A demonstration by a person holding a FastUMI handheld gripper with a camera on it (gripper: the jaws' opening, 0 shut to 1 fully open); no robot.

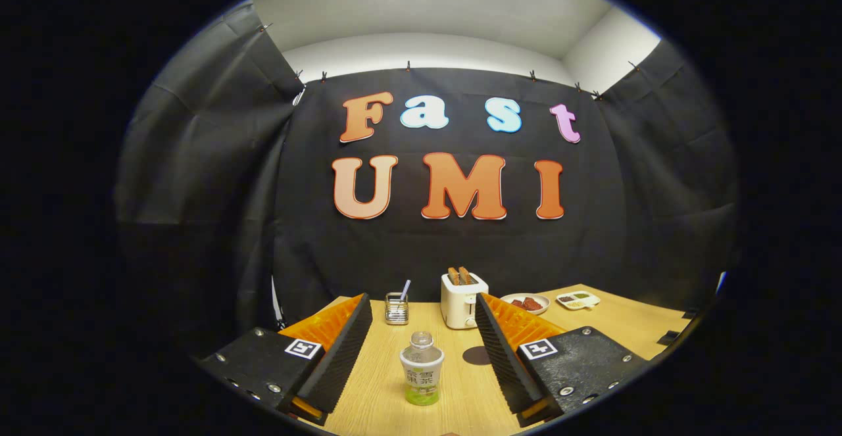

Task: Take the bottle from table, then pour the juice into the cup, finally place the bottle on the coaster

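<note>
Bottle [421,369] stands upright on the wooden table [612,324], between the two fingers of the gripper [421,347] and touching neither. Clear cap on top, pale label round the body, a band of green liquid at the base.

Gripper released: fingers spread wide, clear gaps either side of the bottle. Left finger [342,350] and right finger [503,354] each show a ribbed inner face turned toward the bottle.

Coaster [476,356], a dark round disc, lies flat on the table just beside the bottle, partly hidden behind the right finger.

Beyond the bottle, further back on the table:
- small wire-mesh holder [396,310] with a straw-like stick leaning out of it; whether it is the cup cannot be told
- white toaster [462,299], two browned slices standing up in its slots
- white round plate [526,303] just beside the toaster, holding reddish-brown pieces
- white divided dish [577,300] near the plate, small portions in separate compartments, contents too small to make out

Black cloth wall [197,179] closes the booth behind the table; pale ceiling above it
</note>
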